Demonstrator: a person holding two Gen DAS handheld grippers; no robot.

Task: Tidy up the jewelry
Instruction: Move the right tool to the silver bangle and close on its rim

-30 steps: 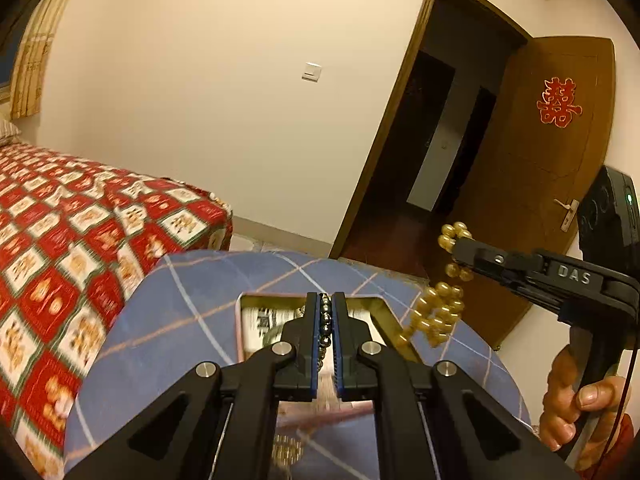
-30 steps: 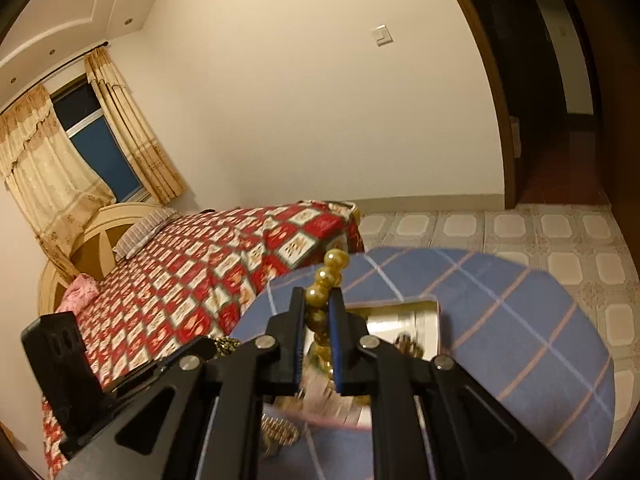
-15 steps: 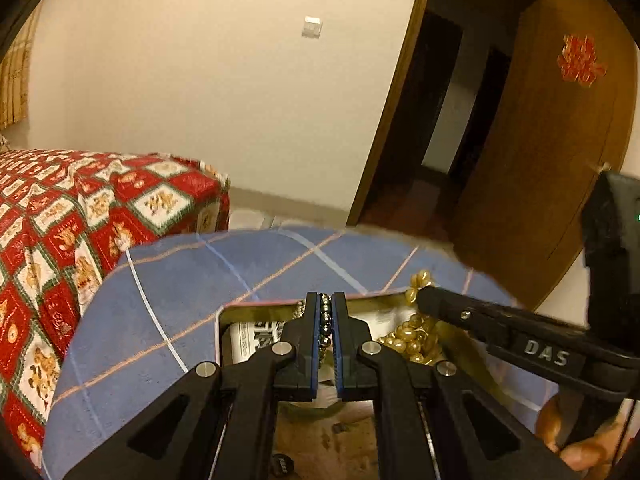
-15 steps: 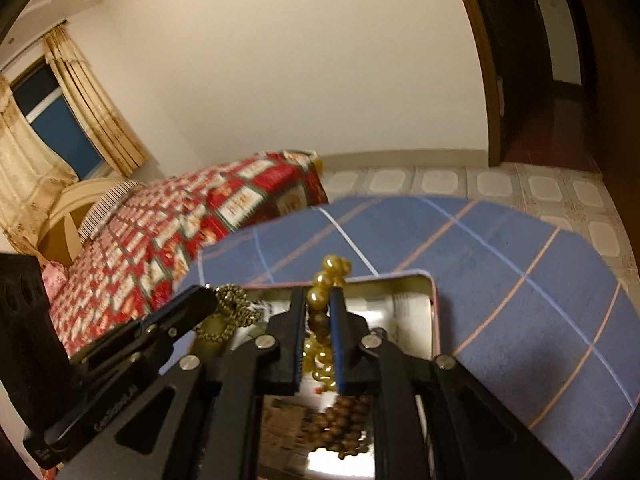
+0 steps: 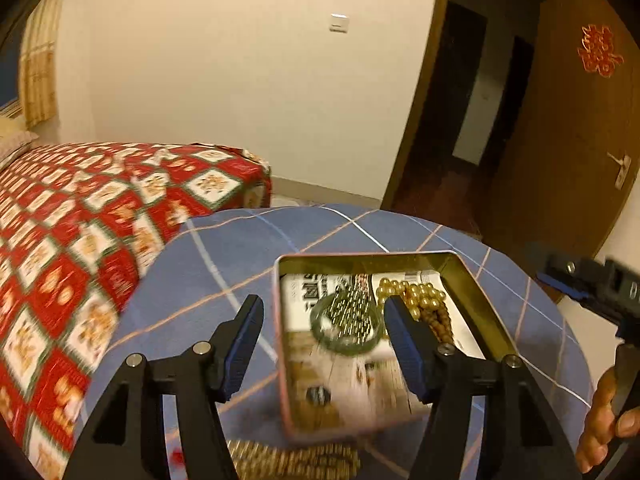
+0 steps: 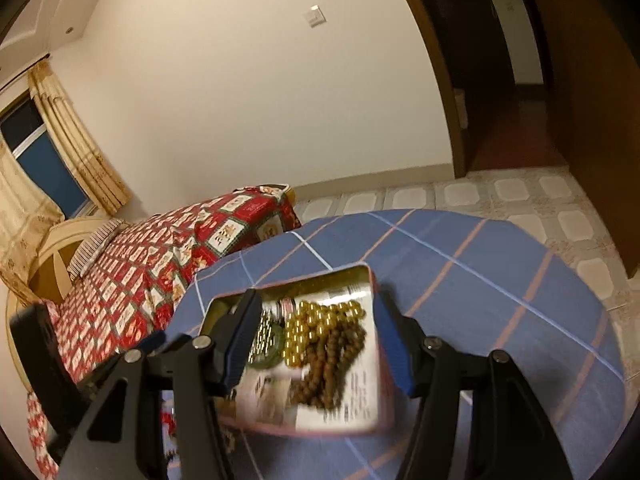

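An open metal tin (image 5: 476, 304) (image 6: 362, 269) lies on a round table with a blue checked cloth. In it lie a gold bead string (image 5: 416, 294) (image 6: 316, 326), brown wooden beads (image 5: 440, 322) (image 6: 328, 368), a green bangle (image 5: 344, 344) (image 6: 268, 354) and a silvery bead chain (image 5: 352, 312). My left gripper (image 5: 324, 340) is open and empty above the tin's left part. My right gripper (image 6: 316, 344) is open and empty over the tin; it shows at the right edge of the left wrist view (image 5: 580, 284).
A gold chain (image 5: 292, 460) lies on the cloth (image 5: 208, 268) in front of the tin. A bed with a red patterned cover (image 5: 80, 216) (image 6: 160, 252) stands left of the table. An open wooden door (image 5: 568, 128) and a tiled floor (image 6: 520, 196) are beyond.
Both grippers have opened and pulled back. The silvery chain has dropped from the left gripper and the gold beads from the right, and both lie in the tin.
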